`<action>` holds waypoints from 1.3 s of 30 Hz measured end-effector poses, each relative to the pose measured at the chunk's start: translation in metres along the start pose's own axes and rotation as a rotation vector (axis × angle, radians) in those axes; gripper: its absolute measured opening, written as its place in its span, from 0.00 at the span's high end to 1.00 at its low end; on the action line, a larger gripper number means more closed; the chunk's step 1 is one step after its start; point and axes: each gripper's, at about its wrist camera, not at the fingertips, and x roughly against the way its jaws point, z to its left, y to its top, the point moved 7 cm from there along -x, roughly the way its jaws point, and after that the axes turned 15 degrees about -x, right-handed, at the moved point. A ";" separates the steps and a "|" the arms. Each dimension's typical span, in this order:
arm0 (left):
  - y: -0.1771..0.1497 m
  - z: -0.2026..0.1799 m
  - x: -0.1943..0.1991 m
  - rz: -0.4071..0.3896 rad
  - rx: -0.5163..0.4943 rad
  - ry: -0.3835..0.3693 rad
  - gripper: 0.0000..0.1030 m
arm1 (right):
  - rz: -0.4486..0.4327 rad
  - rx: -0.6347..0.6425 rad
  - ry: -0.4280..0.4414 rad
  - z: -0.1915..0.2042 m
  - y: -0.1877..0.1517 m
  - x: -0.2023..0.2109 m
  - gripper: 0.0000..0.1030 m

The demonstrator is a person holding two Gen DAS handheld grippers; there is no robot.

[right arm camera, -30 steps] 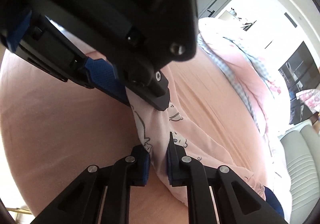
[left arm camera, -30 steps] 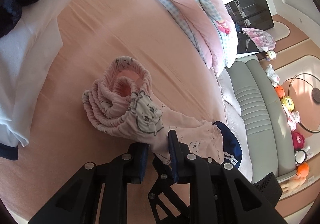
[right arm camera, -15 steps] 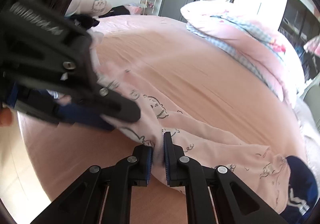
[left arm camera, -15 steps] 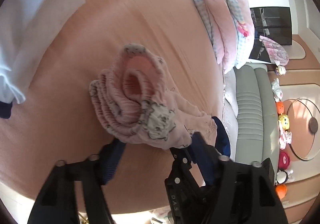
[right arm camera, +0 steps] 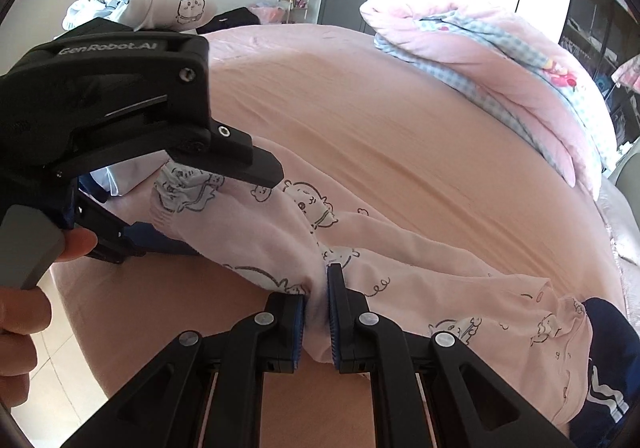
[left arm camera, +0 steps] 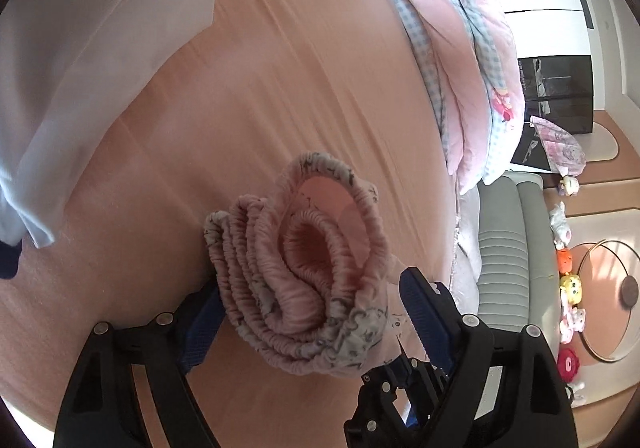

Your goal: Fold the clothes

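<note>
Pink printed children's trousers (left arm camera: 260,248) lie on the peach bed sheet (left arm camera: 280,88). Their elastic waistband is bunched into ruffled folds. My left gripper (left arm camera: 310,288) is open wide, and that bunch sits between its blue pads (left arm camera: 424,312); whether they touch it is unclear. In the right wrist view the trousers (right arm camera: 440,288) stretch from the left gripper (right arm camera: 196,208) towards the lower right. My right gripper (right arm camera: 318,284) is shut on a fold of the pink cloth near the middle of the trousers. A person's hand (right arm camera: 16,328) holds the left gripper's handle.
A navy garment (right arm camera: 608,348) lies under the trouser leg ends. A white garment (left arm camera: 80,68) covers the bed's left side. A folded pink and checked quilt (right arm camera: 500,48) lies at the far side. A grey sofa (left arm camera: 508,248) and soft toys (left arm camera: 568,280) stand beyond the bed.
The left gripper let go of the cloth, opened wide and sank over the bunched waistband. The right gripper kept its hold, rolled, and shifted sideways.
</note>
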 end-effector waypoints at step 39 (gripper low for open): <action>-0.009 -0.056 0.015 -0.017 -0.571 0.232 0.61 | -0.235 0.445 -0.080 0.006 0.028 -0.048 0.31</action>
